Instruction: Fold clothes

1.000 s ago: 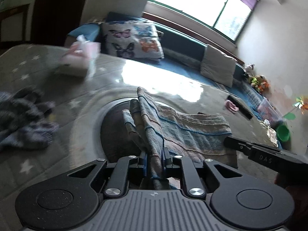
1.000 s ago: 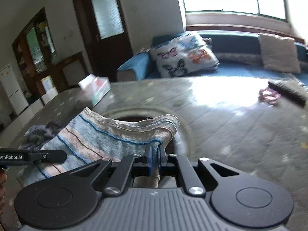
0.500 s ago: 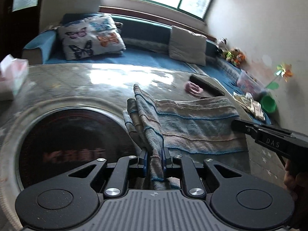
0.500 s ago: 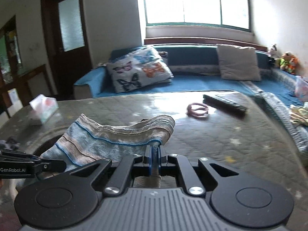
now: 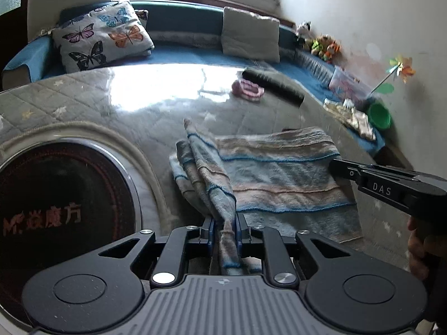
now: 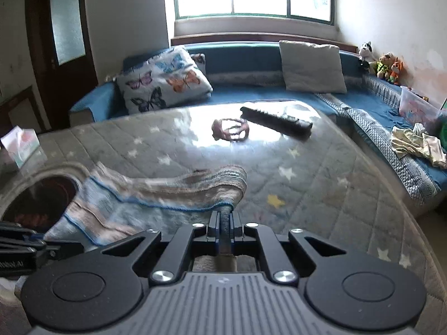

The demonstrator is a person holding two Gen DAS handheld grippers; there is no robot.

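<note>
Striped cloth (image 5: 279, 176) lies half folded on the table (image 5: 83, 106), left gripper (image 5: 225, 224) opening around its bunched edge, right gripper (image 6: 225, 224) pinching another corner, folding unfinished

Left gripper (image 5: 225, 224) is pointing downward, jaws opening with cloth (image 5: 276, 178) bunched between them. Right gripper (image 6: 225, 223) is pinching a cloth edge, jaws nearly closed. A hand (image 5: 419, 248) is gripping its handle.

Black left hand-held gripper (image 5: 224, 224), ribbed grey body, silver screws, blue pads (image 5: 211, 227)
</note>
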